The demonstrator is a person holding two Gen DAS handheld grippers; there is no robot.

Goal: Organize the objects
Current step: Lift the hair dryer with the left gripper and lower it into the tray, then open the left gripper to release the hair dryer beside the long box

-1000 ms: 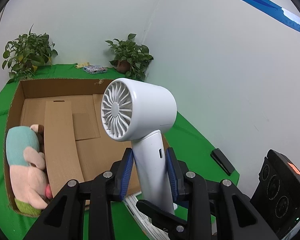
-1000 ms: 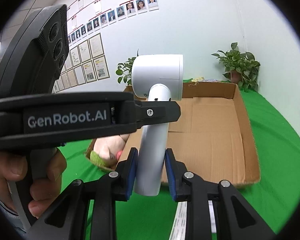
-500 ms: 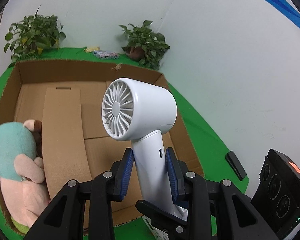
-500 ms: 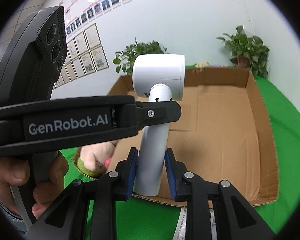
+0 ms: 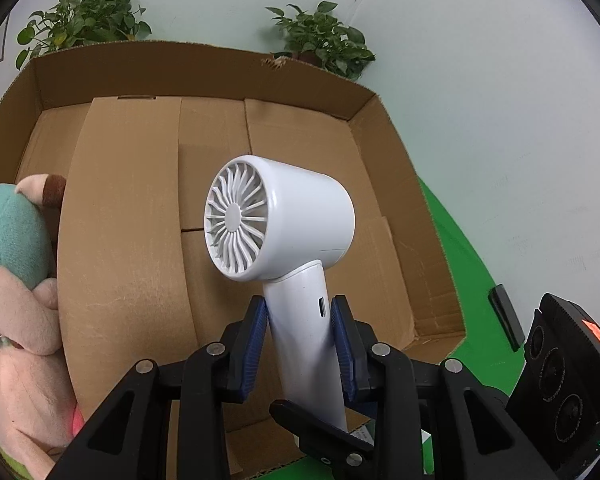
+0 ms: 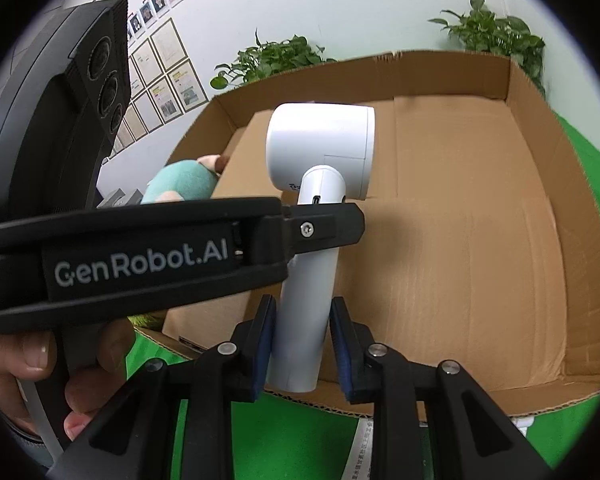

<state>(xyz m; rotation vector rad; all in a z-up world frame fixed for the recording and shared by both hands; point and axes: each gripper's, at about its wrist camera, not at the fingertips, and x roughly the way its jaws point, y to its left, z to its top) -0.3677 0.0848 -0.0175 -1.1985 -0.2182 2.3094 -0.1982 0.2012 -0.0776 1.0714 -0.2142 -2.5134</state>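
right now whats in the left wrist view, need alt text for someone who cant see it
A white handheld fan stands upright, its handle clamped between the blue pads of the left gripper, over an open cardboard box. A plush toy lies inside the box at its left wall, and two potted plants stand behind it.

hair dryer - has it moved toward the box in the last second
Yes. The hair dryer, held by both grippers, has advanced over the cardboard box, whose near edge now sits under the handle.

plush toy (image 5: 16,300): cut off by left edge, lower body out of view | fan (image 5: 284,236) handle base: hidden behind right hand-held gripper (image 6: 303,344) finger | printed sheet (image 6: 366,452) text: too small to read
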